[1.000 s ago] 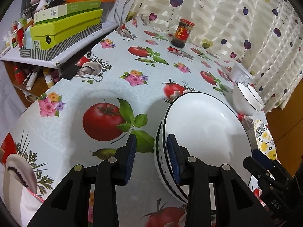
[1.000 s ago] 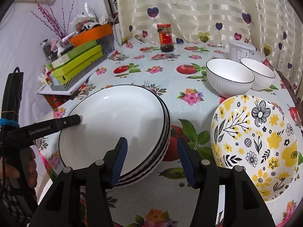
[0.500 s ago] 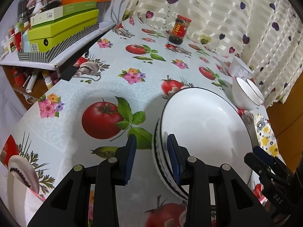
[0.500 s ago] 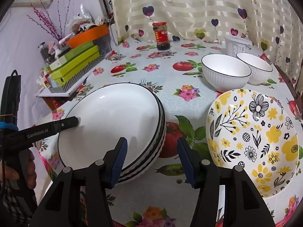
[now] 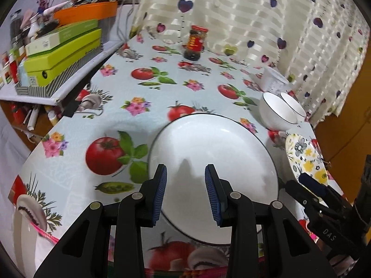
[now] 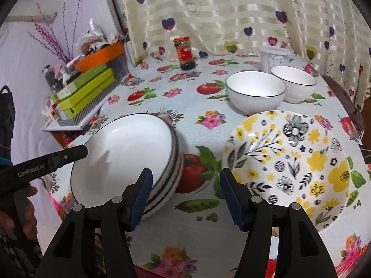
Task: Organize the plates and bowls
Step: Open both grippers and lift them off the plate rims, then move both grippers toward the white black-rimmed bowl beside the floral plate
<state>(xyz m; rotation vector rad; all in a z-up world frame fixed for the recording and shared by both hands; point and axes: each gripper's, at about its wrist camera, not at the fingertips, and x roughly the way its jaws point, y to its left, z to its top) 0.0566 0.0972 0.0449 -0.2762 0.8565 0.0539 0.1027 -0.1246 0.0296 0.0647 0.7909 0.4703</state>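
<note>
My left gripper point(image 5: 185, 191) hangs over the white plate stack point(image 6: 129, 159), jaws open, gripping nothing. My right gripper point(image 6: 185, 197) is open too, between the stack and the floral plate point(image 6: 294, 159). Two white bowls point(image 6: 255, 92) sit far right on the worktop point(image 6: 197, 220).

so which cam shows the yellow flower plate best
The right wrist view: the yellow flower plate lies nearly whole there, its pattern and rim clear, beside the white plate stack. The left wrist view shows only a foreshortened sliver of it at the right edge, partly hidden behind the right gripper.
</note>
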